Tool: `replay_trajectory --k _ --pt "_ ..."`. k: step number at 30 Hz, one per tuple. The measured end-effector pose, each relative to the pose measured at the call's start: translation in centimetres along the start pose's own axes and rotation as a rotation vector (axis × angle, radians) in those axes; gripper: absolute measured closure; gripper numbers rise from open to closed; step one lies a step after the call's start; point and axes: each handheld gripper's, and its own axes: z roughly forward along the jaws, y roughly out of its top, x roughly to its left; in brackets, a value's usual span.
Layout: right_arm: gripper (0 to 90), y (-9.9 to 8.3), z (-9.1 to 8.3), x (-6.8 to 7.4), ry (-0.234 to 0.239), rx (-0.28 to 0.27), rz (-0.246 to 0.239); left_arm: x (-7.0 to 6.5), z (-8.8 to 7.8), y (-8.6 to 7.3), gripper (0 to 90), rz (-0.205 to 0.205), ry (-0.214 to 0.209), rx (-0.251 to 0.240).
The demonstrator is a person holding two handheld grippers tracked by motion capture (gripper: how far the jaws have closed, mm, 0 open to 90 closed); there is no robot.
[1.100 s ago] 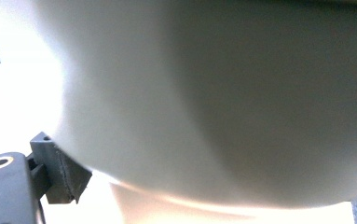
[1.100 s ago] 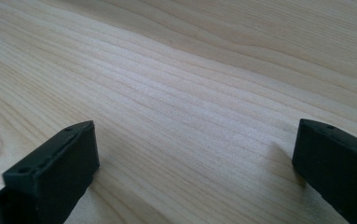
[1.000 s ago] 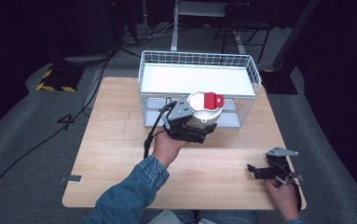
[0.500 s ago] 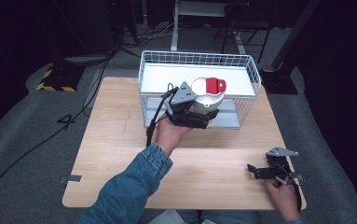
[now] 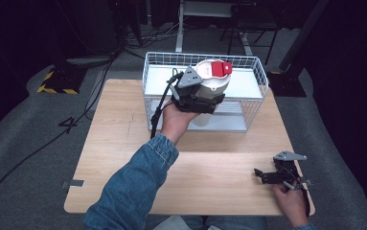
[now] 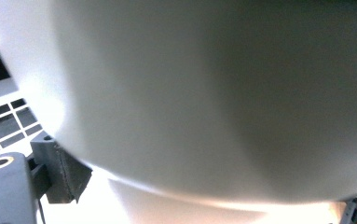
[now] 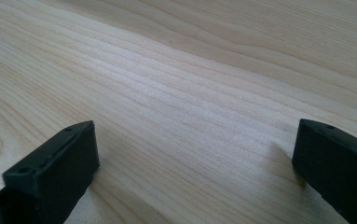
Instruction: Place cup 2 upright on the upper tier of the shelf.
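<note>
One wooden table (image 5: 123, 143), pale and wide, with bare boards across its near half. Standing on its far edge, a white wire basket (image 5: 255, 76) with a pale floor. Held above the basket's middle, over its front rim, a white container (image 5: 214, 86) with a red cap (image 5: 219, 68), clamped at the body by the left gripper (image 5: 205, 98). Close up in the left gripper view, the container's white wall (image 6: 204, 93) pressed right against the camera, one black jaw touching it at lower left. Coming in from the bottom, a denim sleeve (image 5: 133, 191) behind that hand. Near the table's front right corner, the right gripper (image 5: 262, 176) resting low over bare wood, well apart from the basket. Seen in the right gripper view, both black jaws spread wide with plain wood grain (image 7: 190, 107) between them, gripping nothing.
</note>
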Motion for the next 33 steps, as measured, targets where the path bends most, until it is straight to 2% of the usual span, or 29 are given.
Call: replay_trajectory --k 2,5,8,17,20,24,25,26,29,33 --pt "0.6 0.0 0.0 0.0 0.0 0.0 0.0 0.4 0.3 0.2 11.2 -0.005 0.008 0.002" --pt "0.5 0.0 0.0 0.0 0.0 0.0 0.0 1.1 0.6 0.4 11.2 -0.043 0.019 -0.018" --pt "0.5 0.0 0.0 0.0 0.002 -0.001 0.001 1.8 1.0 0.7 11.3 -0.046 0.051 -0.023" --pt "0.6 0.0 0.0 0.0 0.002 -0.001 0.0 3.6 2.1 1.3 11.3 -0.063 0.088 -0.012" --pt "0.5 0.0 0.0 0.0 0.002 -0.001 0.0 4.5 2.5 1.3 11.2 -0.067 0.113 0.0" --pt "0.6 0.0 0.0 0.0 0.002 -0.001 0.0 6.1 2.8 1.3 11.3 -0.103 0.135 0.0" --pt "0.6 0.0 0.0 0.0 0.002 -0.001 0.0 6.1 2.8 1.3 11.3 -0.103 0.135 0.0" --pt "0.5 0.0 0.0 0.0 0.002 -0.001 0.0 6.7 3.1 1.1 11.2 -0.124 0.139 -0.009" --pt "0.5 0.0 0.0 0.0 0.002 -0.001 0.0 7.1 3.4 1.0 11.3 -0.142 0.136 -0.011" --pt "0.5 0.0 0.0 0.0 0.002 -0.001 0.0 7.7 4.2 0.6 11.3 -0.165 0.157 0.005"
